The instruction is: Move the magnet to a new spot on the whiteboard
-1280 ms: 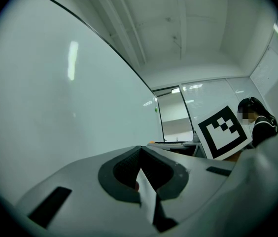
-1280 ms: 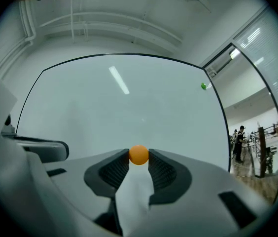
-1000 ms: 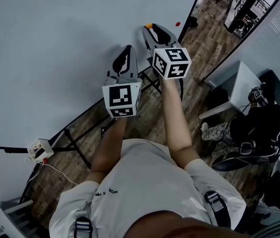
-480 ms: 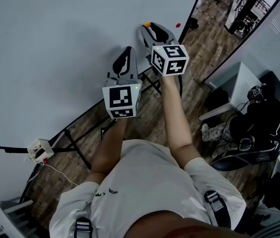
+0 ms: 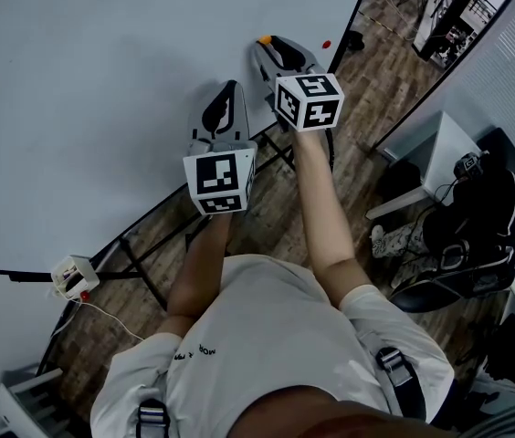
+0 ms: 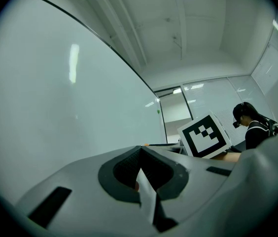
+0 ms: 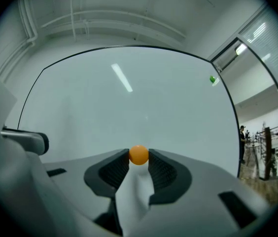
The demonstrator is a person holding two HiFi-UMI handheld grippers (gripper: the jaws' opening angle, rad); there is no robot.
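Observation:
A small orange ball magnet [image 7: 139, 155] sits pinched between the pads of my right gripper [image 7: 139, 158], which is shut on it. In the head view that magnet [image 5: 263, 39] is at the tip of the right gripper [image 5: 268, 46], held at or right by the whiteboard [image 5: 102, 80] near its lower right part; whether it touches I cannot tell. My left gripper [image 5: 229, 89] hangs just left of and below the right one. Its jaws [image 6: 141, 148] meet at the tip with nothing between them.
A red magnet [image 5: 327, 43] sticks near the board's right edge, and a green magnet [image 7: 212, 79] sits close to that same edge. The board's stand legs [image 5: 134, 263] cross the wood floor below. A white box [image 5: 73, 274] hangs on a cable. A seated person [image 5: 486, 231] is at the right.
My right gripper has slid a little up and to the left along the board with the orange magnet in it. The left gripper has shifted slightly the same way.

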